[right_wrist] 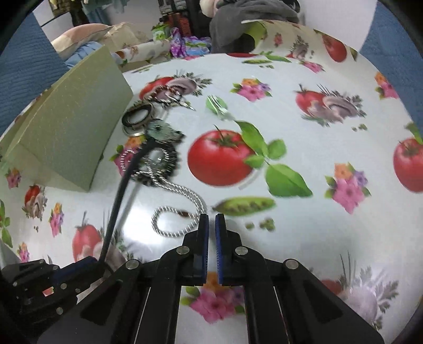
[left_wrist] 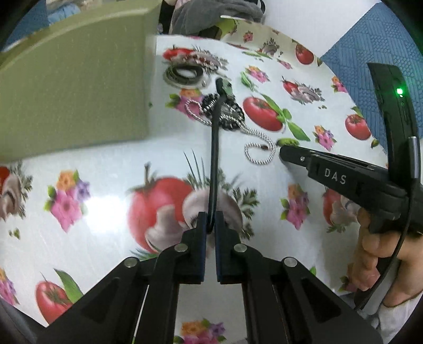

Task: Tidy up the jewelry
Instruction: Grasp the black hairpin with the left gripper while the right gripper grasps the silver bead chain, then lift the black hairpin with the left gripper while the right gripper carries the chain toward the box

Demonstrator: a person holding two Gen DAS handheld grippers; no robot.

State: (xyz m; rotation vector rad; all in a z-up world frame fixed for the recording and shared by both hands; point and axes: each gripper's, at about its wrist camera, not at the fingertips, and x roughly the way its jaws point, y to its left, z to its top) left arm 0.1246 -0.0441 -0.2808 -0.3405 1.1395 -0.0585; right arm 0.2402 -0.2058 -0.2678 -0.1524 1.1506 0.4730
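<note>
A black cord (left_wrist: 214,148) runs taut from the left gripper (left_wrist: 210,225) out to a small green-grey pendant (left_wrist: 226,87) at its far end; the jaws are pressed nearly together on the cord's near end, with only the cord between the pads. In the right wrist view the same cord (right_wrist: 116,201) rises from the left gripper (right_wrist: 87,262) at the lower left to the pendant (right_wrist: 161,131), which is smeared by motion blur, so its shape is hard to read and I cannot tell if it is lifted clear of the pile.

Under and around the pendant lies the jewelry heap on the table: a dark beaded piece (left_wrist: 227,113), partly covered by the cord, a silver twisted rope chain (left_wrist: 260,150) that trails toward the right gripper and ends in a loop, a stack of dark and silver bangles (left_wrist: 185,74), and a reddish beaded piece (left_wrist: 203,59) beyond them, too small to make out in detail.

The right gripper (right_wrist: 211,225) hovers just beside the chain's loop (right_wrist: 174,222), its jaws a narrow slit apart and holding nothing. The left view shows it from the side (left_wrist: 284,152), where its gap is hidden.

A green box (left_wrist: 74,90) stands just left of the heap, its top cut off. The tablecloth (right_wrist: 304,137) is printed with tomatoes, mushrooms and flowers. Grey cloth (right_wrist: 253,16) lies at the far edge.
</note>
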